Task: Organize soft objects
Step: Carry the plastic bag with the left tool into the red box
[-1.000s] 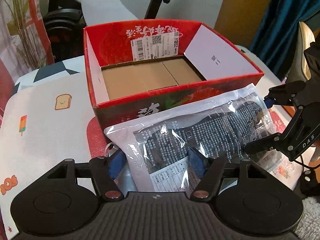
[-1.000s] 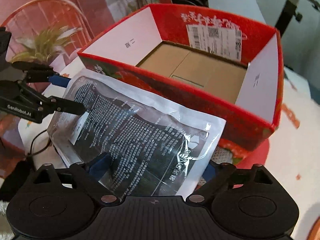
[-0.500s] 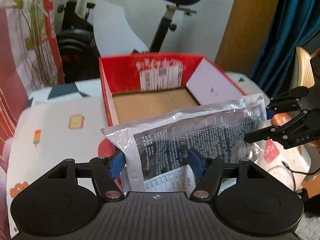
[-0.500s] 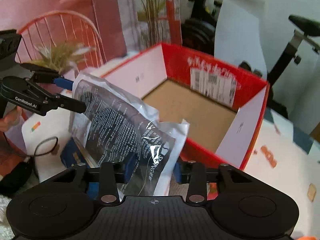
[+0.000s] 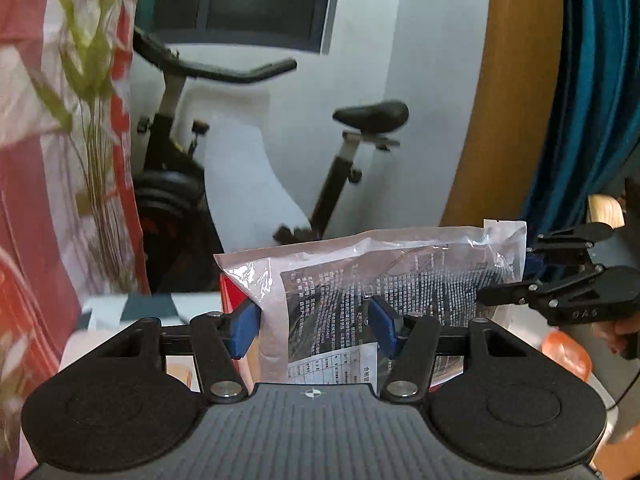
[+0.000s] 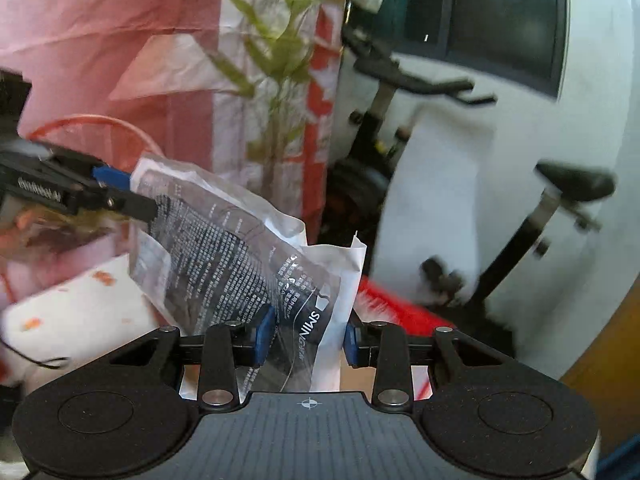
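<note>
The clear plastic pouch of dark folded fabric (image 5: pixel 384 300) hangs between both claws; the right gripper (image 6: pixel 306 338) pinches one end, its jaws closing; the left gripper (image 5: pixel 314 326) closes on the other; uneven pulling could tear it loose.

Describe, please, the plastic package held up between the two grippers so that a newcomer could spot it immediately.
Start at the exercise bike by the white wall; in front of it, above the red box, hangs the plastic package. It is a flat clear pouch with a dark insert covered in small white print, the only thing spanning the left gripper and right gripper.
</note>
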`<state>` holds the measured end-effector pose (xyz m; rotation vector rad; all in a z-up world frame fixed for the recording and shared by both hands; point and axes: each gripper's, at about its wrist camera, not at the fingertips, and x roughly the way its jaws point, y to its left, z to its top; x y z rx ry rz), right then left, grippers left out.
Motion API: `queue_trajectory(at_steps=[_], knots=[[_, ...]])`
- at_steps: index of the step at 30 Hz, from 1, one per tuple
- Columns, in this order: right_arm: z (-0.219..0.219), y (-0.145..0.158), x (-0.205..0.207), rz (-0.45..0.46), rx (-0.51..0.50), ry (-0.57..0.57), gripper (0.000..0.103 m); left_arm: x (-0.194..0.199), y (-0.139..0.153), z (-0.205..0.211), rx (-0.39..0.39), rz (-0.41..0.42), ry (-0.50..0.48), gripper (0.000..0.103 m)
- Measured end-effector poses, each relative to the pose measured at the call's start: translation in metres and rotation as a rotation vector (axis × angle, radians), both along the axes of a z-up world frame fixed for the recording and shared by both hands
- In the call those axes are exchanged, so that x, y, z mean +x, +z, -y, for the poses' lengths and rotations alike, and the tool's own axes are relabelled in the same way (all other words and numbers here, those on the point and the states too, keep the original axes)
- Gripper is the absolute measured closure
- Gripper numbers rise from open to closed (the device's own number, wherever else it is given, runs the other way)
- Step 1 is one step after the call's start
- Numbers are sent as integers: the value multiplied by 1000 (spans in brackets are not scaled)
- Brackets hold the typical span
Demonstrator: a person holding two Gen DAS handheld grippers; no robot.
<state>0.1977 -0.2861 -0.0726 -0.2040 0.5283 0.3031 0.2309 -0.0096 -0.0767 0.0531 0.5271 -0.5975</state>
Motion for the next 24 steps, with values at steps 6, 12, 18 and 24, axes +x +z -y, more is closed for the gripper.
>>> queue_trajectory(at_steps=[6,12,18,24], knots=[[22,-29,39,-7,0,-87,71,42,-9,34,10,24,22,55],[28,-79,59,-178,14,-80,72,78,-51,55,88,-101,33,61],[22,-93,72,-265,-11,-46,73,84,-75,65,207,-155,9,65],[6,-103,95,-341,-47,-30,75,89,-95,77,329,-213,-21,65]])
